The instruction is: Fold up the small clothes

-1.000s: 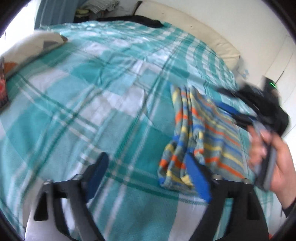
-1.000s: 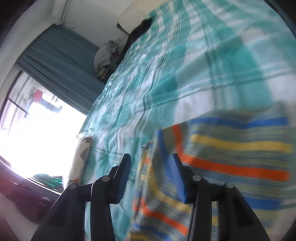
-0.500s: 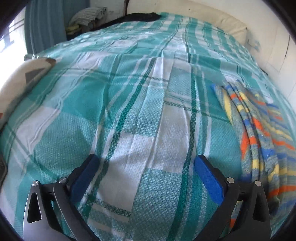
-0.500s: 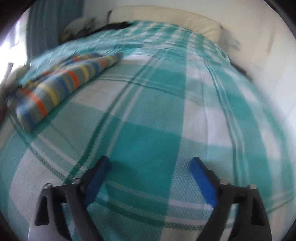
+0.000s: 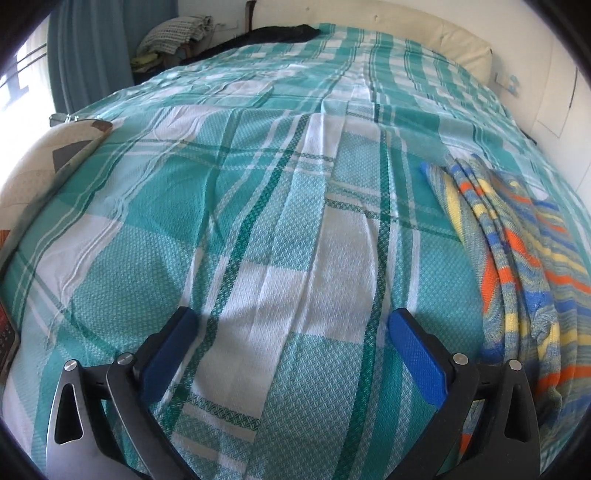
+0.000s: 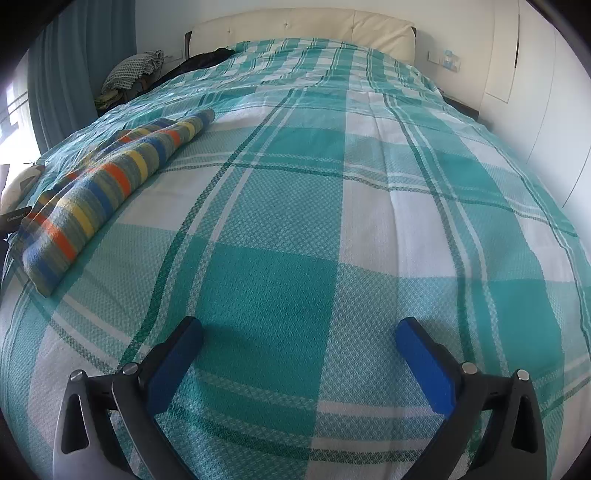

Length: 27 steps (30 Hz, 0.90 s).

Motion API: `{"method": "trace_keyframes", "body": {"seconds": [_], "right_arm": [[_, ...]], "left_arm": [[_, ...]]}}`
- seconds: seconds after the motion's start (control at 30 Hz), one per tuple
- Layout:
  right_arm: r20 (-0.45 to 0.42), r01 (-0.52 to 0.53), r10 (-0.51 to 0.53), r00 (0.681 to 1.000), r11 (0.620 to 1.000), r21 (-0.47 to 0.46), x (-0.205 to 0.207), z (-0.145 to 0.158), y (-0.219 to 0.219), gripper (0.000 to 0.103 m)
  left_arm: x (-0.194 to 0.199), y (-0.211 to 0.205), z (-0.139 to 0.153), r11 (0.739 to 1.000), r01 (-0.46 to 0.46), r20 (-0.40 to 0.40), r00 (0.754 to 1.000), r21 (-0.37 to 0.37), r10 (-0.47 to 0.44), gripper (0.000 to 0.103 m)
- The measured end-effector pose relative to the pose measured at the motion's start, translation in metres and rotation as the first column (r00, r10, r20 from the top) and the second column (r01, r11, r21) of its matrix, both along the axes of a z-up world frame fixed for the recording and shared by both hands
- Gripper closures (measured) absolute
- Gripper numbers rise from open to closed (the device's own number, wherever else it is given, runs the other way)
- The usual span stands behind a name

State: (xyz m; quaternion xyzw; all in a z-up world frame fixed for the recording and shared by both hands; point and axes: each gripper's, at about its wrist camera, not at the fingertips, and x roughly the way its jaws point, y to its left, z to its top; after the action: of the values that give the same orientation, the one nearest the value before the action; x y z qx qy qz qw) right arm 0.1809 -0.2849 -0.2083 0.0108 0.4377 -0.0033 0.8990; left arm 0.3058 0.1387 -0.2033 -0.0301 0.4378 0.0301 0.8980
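the striped garment (image 5: 517, 258) lies folded into a long bundle on the bed (image 5: 258, 221), at about 3 o'clock of the left tool (image 5: 291, 354) and at 10 o'clock of the right tool (image 6: 299, 358), touching neither. the fold looks finished or nearly so; to finish well, check that the edges line up and press loose layers flat rather than tugging a corner. the left tool's jaws stand wide apart with only bedspread between them. the right tool's jaws are opening, nothing between them either. both tools tilt downward over the plaid cover, pointing toward the headboard (image 6: 303, 26).
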Motion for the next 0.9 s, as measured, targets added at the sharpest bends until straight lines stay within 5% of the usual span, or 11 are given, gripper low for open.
{"method": "trace_keyframes", "body": {"seconds": [0.9], "right_arm": [[0.007,0.002,-0.002,1.0,1.0,0.001,0.0015,-0.0005,0.0002,0.0]], "left_arm": [[-0.0005,0.0,0.0003,1.0,0.0,0.0,1.0,-0.001,0.0,0.0]]}}
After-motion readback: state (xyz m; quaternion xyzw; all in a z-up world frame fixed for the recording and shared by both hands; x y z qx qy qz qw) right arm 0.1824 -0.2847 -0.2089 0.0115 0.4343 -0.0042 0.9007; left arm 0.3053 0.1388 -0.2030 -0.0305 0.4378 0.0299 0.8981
